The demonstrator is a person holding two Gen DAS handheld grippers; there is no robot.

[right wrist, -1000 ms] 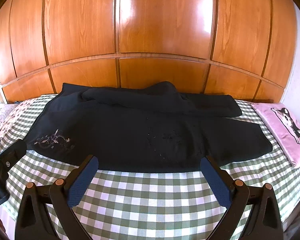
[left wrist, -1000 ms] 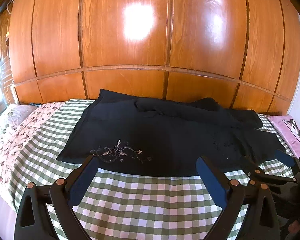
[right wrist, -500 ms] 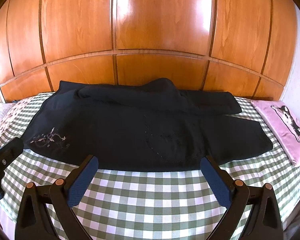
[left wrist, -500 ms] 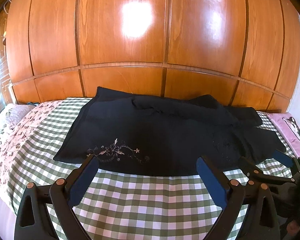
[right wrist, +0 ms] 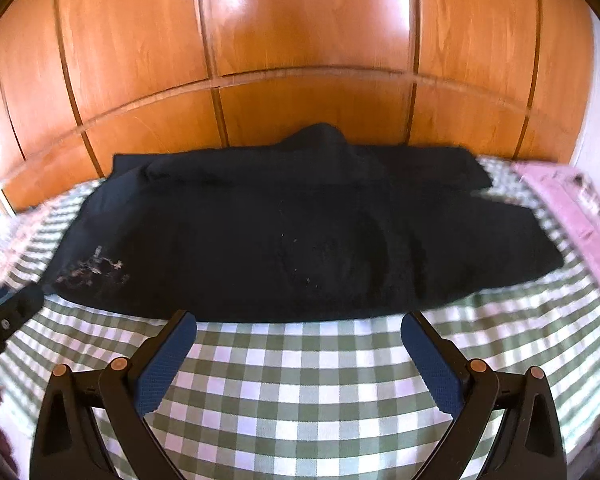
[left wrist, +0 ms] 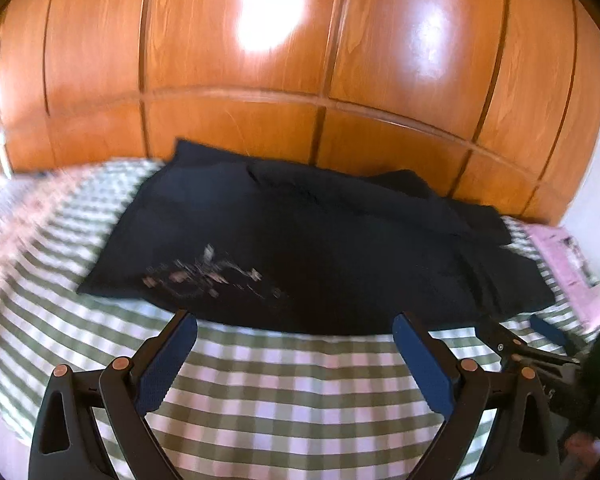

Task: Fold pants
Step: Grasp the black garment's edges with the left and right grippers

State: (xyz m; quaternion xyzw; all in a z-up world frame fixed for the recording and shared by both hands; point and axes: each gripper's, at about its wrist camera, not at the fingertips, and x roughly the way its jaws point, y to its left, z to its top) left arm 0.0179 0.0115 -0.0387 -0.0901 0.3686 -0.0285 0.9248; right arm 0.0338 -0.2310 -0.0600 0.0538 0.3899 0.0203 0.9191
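One pants [right wrist: 300,240], two grippers [left wrist: 294,322] [right wrist: 298,322]

We see the left gripper [left wrist: 294,330] and right gripper [right wrist: 298,330] as matching black plastic frames with triangular cutouts and copper-coloured rivets. Their fingers [left wrist: 168,364] carry dark blue ribbed pads [right wrist: 432,364]. Bare skin shows at the left edge of the right view.

Motion blur, panel glare, fisheye warp
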